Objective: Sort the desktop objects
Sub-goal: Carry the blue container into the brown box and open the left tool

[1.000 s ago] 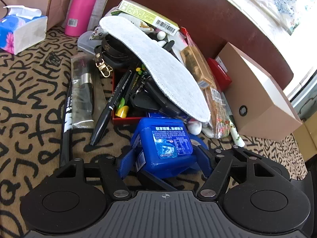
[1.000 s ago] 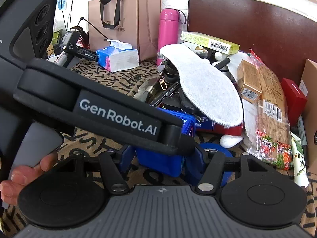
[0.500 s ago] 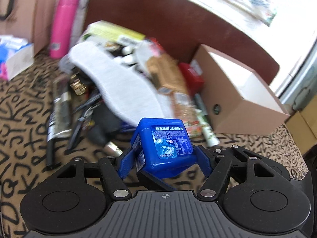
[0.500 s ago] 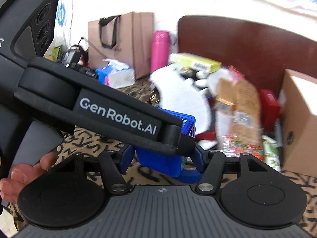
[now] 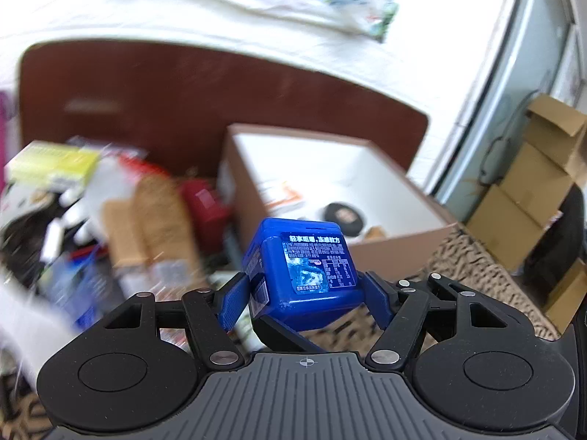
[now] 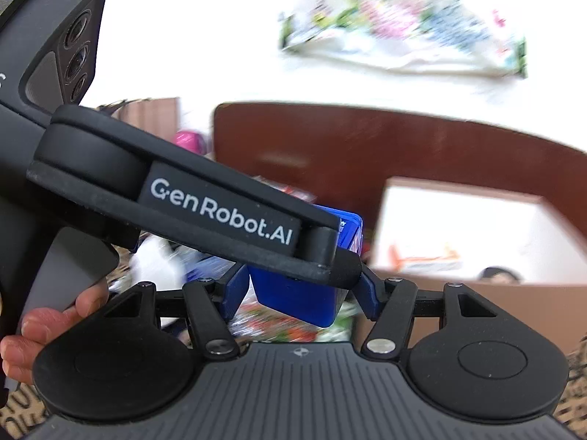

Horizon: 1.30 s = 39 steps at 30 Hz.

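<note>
Your left gripper (image 5: 301,295) has its jaws clamped on the flat sides of the blue box (image 5: 306,271), held in the air near the open cardboard box (image 5: 396,249) at far right. It looks like stiff, light, slick plastic, so grip the flat sides. The right gripper's (image 6: 301,295) jaws stand apart, empty.

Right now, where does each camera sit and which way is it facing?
Left wrist: on the left gripper, looking forward along its jaws at the blue box they clamp, cardboard box beyond.
Right wrist: on the right gripper, jaws open, facing the left gripper's side; the person's left hand shows.
Shared: blue box, cardboard box, brown headboard.
</note>
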Available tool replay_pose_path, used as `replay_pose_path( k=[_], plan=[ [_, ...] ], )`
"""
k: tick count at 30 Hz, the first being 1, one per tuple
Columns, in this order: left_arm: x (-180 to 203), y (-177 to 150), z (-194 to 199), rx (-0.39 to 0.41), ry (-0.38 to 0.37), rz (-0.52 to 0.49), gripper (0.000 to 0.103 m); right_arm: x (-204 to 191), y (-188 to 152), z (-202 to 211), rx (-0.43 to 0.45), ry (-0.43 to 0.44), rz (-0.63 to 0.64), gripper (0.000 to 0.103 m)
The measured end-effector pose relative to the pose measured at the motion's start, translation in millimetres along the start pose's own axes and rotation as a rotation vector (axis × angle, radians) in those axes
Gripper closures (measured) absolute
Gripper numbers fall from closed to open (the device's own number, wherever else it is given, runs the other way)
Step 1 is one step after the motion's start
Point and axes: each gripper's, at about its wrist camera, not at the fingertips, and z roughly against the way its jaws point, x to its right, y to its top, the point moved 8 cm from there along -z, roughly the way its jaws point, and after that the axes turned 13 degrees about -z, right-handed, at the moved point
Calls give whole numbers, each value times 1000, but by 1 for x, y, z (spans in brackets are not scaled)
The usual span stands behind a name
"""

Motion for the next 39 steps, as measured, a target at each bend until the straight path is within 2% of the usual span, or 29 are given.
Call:
replay_pose_path(
  k=[4,8,21,27,28,31,33,35,36,37,39],
  plan=[
    [20,29,-20,22,-56,-15,33,29,24,5,34,-58,17,37],
    [36,52,-49,21,-99,-5,33,62,43,0,24,-101,27,37],
    [46,96,-183,-114,-225,126,33,169,72,-61,-189,-184,57,37],
    [42,108,-239,-161,-269,187,29,209,73,-92,-291,-218,114,37],
    [41,110,-246,-163,-272,188,26,214,73,-97,-304,-225,126,37],
    [39,116,-266,-160,-251,184,27,228,71,-113,-337,-246,170,38],
    [36,120,-279,-152,-220,167,25,237,71,-123,-349,-274,196,44],
    [31,122,-290,-154,-184,157,20,247,72,-134,-360,-318,207,43],
    [27,123,-295,-159,-162,161,13,254,74,-139,-366,-354,204,41],
    [21,123,-298,-165,-138,176,8,260,74,-143,-373,-386,199,40],
    [12,120,-296,-167,-131,217,4,269,76,-145,-372,-418,178,34]
  ],
)
